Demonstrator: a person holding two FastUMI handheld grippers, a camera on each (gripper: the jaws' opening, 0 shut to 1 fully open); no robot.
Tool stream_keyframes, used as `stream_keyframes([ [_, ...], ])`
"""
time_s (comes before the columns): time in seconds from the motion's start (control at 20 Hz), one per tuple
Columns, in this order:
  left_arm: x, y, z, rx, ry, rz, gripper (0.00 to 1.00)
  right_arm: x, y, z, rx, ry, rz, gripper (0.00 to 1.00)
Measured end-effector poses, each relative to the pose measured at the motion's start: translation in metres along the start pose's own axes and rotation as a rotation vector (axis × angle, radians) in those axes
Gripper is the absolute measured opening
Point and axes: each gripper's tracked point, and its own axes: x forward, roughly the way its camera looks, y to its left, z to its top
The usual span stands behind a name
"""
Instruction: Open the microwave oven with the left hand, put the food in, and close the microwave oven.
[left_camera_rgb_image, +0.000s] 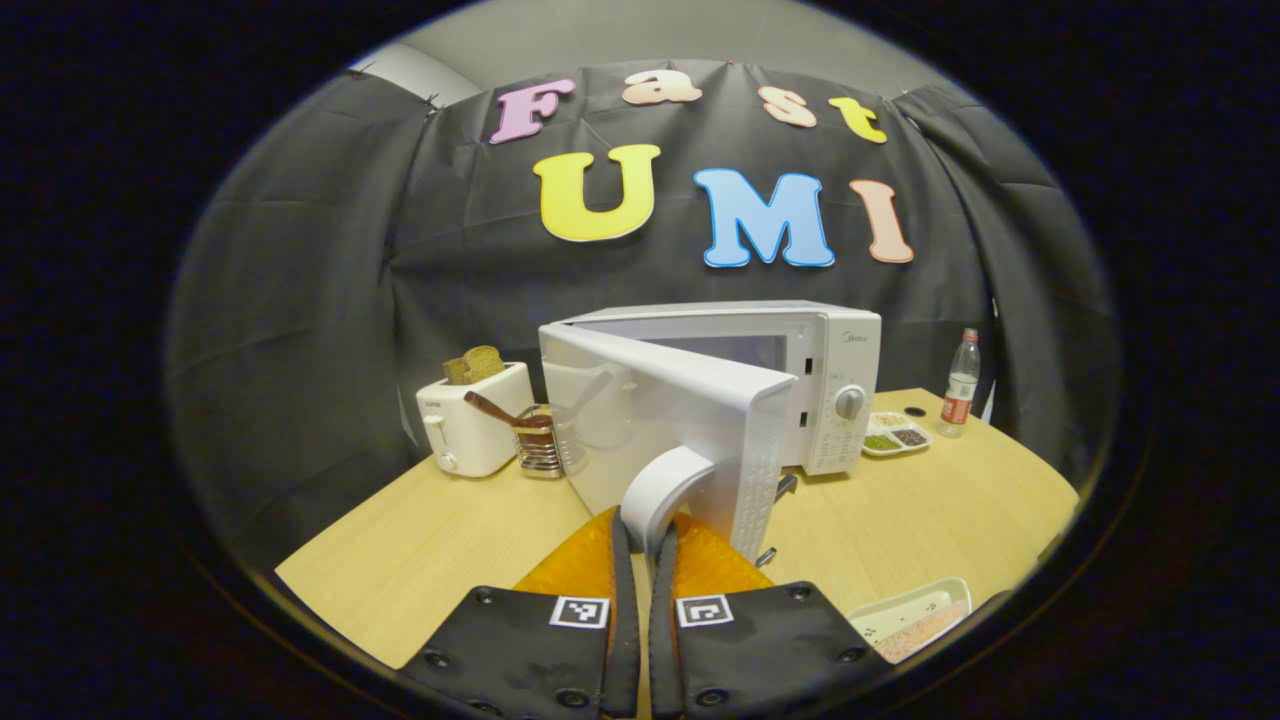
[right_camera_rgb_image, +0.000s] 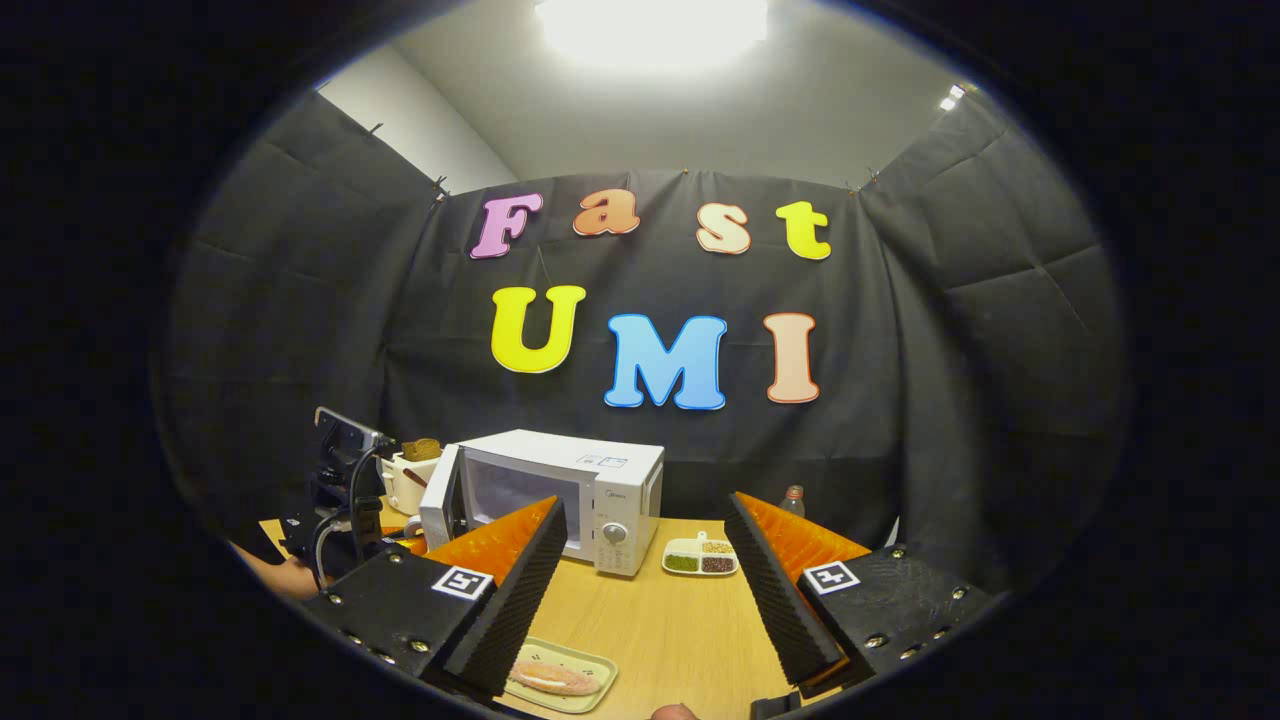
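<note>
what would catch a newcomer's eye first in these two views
The white microwave in the middle of the wooden table, its door swung partly open, with the left hand-held gripper shut on the door's handle. Next, the right hand-held gripper held wide open, above a tray of food at the table's near edge. A toaster with bread stands left of the microwave.

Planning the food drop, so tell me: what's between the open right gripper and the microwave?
In the right gripper view, bare tabletop separates the right gripper from the microwave; the food tray lies lower left, the small divided dish off right.
</note>
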Motion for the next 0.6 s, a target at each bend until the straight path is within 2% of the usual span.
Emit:
stream_keyframes([
  [0.35,-0.011,0.043,-0.006,0.033,-0.007,-0.108,0.11,0.022,0.038,-0.009,0.039,0.048,-0.060,0.97],
  [0.6,-0.016,0.084,-0.011,0.041,-0.011,-0.133,0.11,0.040,0.053,-0.015,0.069,0.065,-0.118,0.97],
])
